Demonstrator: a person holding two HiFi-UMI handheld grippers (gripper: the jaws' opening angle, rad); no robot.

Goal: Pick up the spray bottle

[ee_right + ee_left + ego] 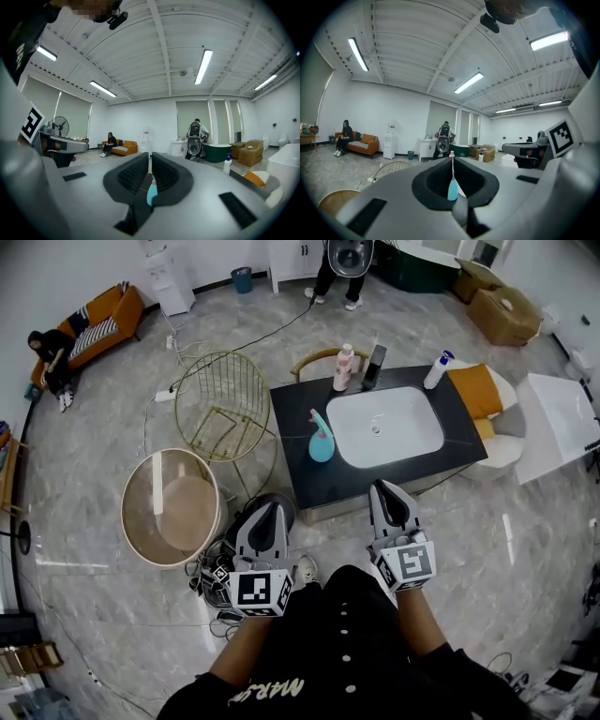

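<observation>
Teal, one spray bottle (321, 440) beside one sink (424, 448); left hand-held gripper (277, 507) and right hand-held gripper (381, 487) both closed, empty.

Teal spray bottle (452, 190) mostly hidden behind left hand-held gripper (452, 161); standing person (339, 273) cut by top edge.

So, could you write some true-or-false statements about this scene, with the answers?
1. The teal spray bottle stands on the black counter, at the left of the sink in the head view. True.
2. The right gripper holds the spray bottle. False: its fingers are shut on nothing, away from the bottle.
3. A gold wire chair stands beside the counter. True.
4. The left gripper has its fingers wide open. False: they are together, holding nothing.
</observation>
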